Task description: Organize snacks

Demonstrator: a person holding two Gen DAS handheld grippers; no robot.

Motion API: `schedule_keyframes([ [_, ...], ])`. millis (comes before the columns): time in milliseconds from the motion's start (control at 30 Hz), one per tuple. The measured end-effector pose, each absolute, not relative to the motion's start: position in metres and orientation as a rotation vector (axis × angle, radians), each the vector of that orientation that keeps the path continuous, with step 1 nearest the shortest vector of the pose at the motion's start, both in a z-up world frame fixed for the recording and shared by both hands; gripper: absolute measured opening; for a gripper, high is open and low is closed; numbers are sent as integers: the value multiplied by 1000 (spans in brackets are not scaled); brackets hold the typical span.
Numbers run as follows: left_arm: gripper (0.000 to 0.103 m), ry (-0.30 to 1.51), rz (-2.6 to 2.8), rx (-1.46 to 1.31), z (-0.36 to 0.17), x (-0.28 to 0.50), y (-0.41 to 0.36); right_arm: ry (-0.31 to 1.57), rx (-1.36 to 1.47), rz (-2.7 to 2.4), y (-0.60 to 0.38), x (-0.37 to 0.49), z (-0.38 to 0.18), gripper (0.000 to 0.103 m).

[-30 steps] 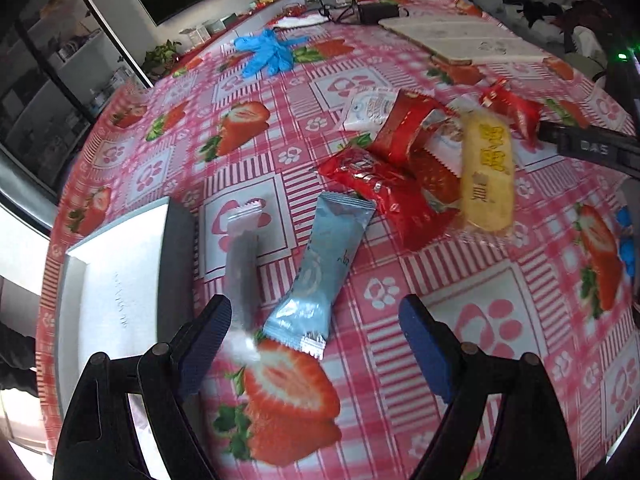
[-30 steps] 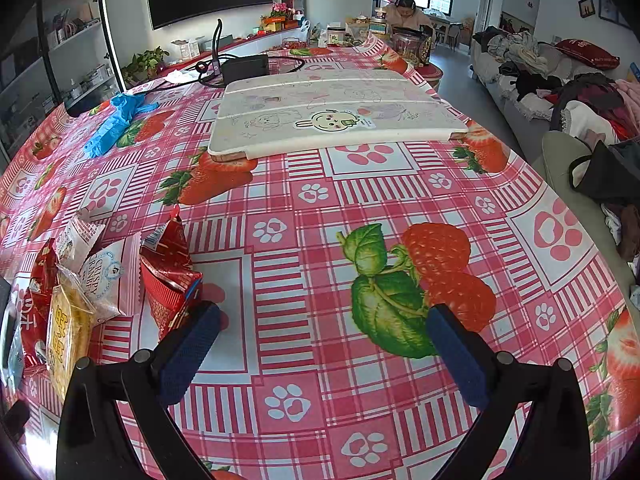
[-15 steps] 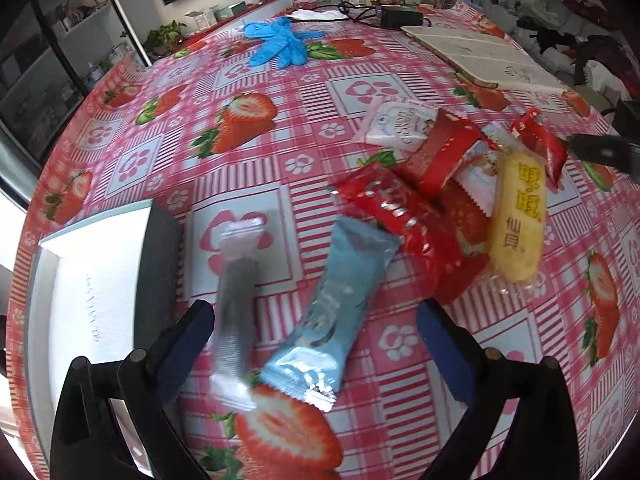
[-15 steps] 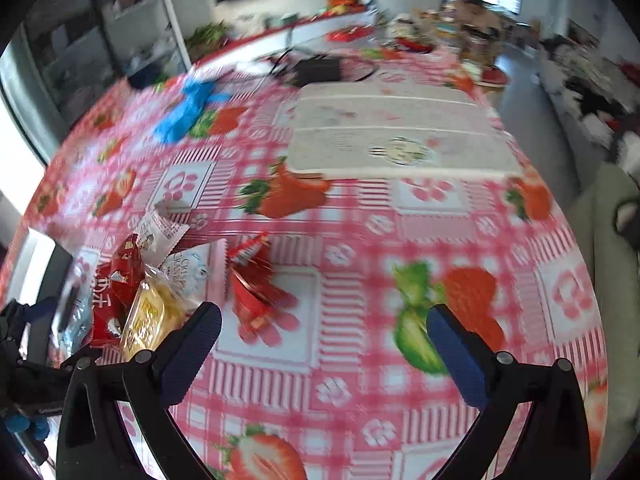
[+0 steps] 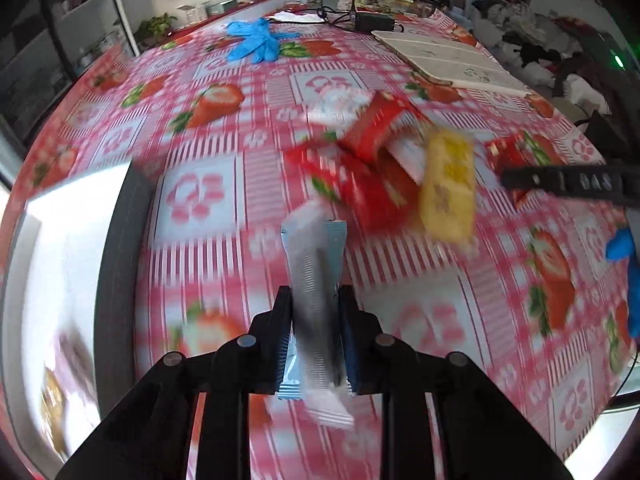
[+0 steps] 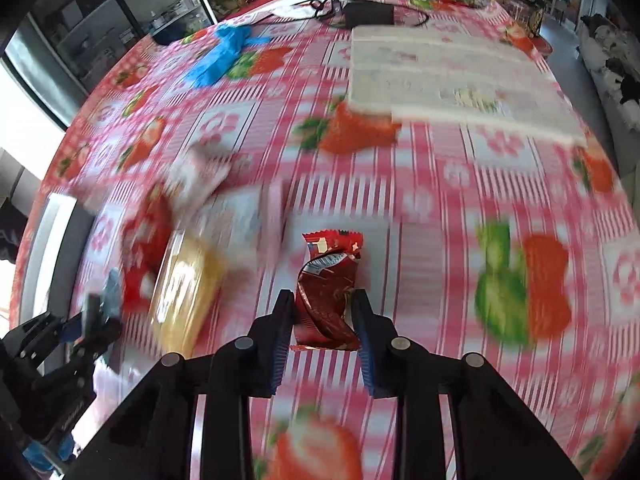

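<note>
Big table (image 5: 248,92) first, covered in that pink check cloth with strawberries and paw prints; it fills both views and most of it is smeared with motion blur; off at about 9 o'clock in my left wrist view sits the white box with the dark wall (image 5: 120,264), contents too blurry to tell; up at 1 o'clock there's a folded pale mat (image 6: 452,76) and at 11 o'clock a bunch of blue gloves (image 5: 254,42).

The snack pile (image 5: 384,176) is around 1 o'clock from my left gripper; red packets on top of each other, a white one behind, and a yellow packet (image 5: 448,192) on the right edge of the heap; the same yellow one (image 6: 184,292) shows at 9 o'clock in my right wrist view.

Now the tools; my left gripper (image 5: 316,340) has its jaws closing and the pads are already pressing on two things at once, a light blue packet (image 5: 334,248) and a clear wrapper with something dark inside (image 5: 308,292), both sticking up toward 12 o'clock; the clear one also hangs out below the pads.

My right gripper (image 6: 323,320) is closing too and pinches a crumpled dark red packet (image 6: 328,288) square between the blue pads, top end pointing to 12 o'clock; I can't tell whether it's off the cloth; its finger also shows in my left view as a black bar at 3 o'clock.
</note>
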State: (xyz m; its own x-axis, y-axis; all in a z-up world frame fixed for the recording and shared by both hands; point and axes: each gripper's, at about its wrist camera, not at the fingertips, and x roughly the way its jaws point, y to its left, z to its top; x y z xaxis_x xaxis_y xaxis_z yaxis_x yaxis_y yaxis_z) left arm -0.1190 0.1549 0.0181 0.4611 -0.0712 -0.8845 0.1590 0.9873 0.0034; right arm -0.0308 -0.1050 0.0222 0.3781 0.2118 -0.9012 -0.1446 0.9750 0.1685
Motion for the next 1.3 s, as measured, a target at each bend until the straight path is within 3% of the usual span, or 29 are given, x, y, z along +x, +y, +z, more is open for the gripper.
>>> schedule_keyframes([
  [133, 28, 1087, -120, 81, 18, -162, 158, 1197, 83, 285, -105, -97, 18, 32],
  [200, 47, 1096, -105, 97, 19, -172, 157, 1210, 83, 314, -104, -126, 17, 34],
  [233, 68, 1089, -88, 108, 21, -176, 158, 1215, 82, 314, -105, -138, 17, 42],
  [267, 81, 1061, -77, 121, 24, -180, 159, 1210, 87, 303, -108, -146, 17, 76],
  [300, 81, 1030, -67, 141, 27, -181, 159, 1193, 88, 285, -112, -152, 20, 103],
  [633, 84, 985, -38, 164, 12, -164, 154, 1168, -6, 167, -97, -133, 6, 103],
  [700, 88, 968, -38, 152, 10, -163, 155, 1140, -62, 130, -89, -132, 4, 103],
  [800, 103, 954, -15, 107, 5, -159, 163, 1098, -86, 114, -82, -135, 2, 103],
  [1300, 103, 925, -19, 8, -1, -162, 175, 1016, -81, 109, -81, -145, 1, 103],
])
